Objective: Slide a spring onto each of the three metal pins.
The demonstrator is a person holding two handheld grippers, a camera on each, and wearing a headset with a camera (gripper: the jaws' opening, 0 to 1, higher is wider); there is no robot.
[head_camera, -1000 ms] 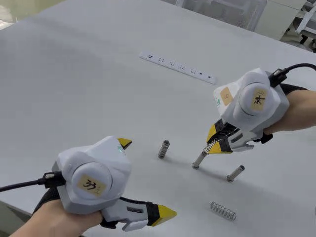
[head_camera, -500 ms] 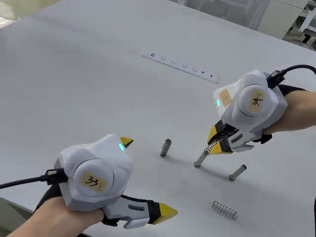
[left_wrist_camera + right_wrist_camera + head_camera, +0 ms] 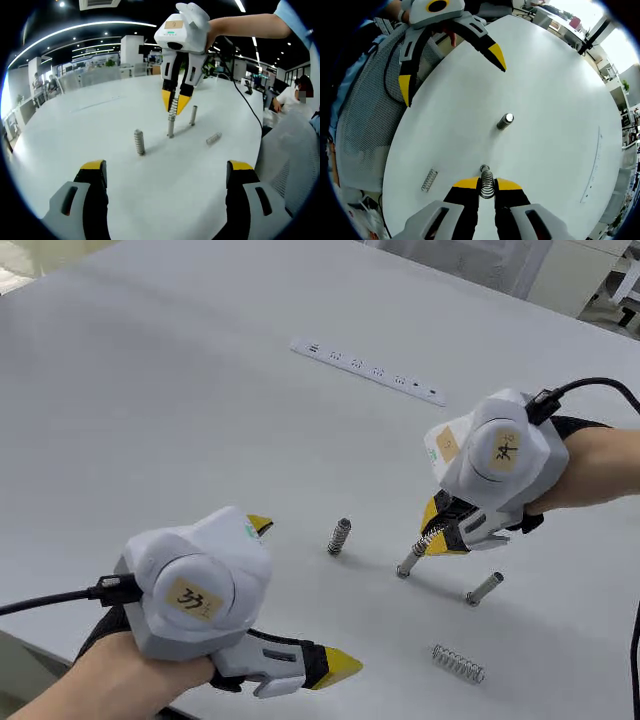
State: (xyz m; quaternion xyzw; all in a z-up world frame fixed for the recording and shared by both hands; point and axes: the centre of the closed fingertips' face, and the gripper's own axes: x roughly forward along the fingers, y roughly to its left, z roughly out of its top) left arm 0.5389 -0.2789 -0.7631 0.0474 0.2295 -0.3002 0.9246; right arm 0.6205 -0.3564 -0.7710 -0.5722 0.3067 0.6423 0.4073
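the right gripper (image 3: 438, 537) has its jaws pinching a spring (image 3: 487, 184), whose lower end meets the top of the middle pin (image 3: 408, 563). the left pin (image 3: 508, 118) carries a fitted spring (image 3: 340, 537). the right pin (image 3: 484, 588) is bare. a loose spring (image 3: 458, 664) lies on the tabletop (image 3: 180, 390) near it. the left gripper (image 3: 299, 595) hovers, jaws spread wide.

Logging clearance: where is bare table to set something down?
Bare: the table between the power strip and the pins, and beyond the strip. Crowded: around the pins, with the right gripper, its held spring, the loose spring.
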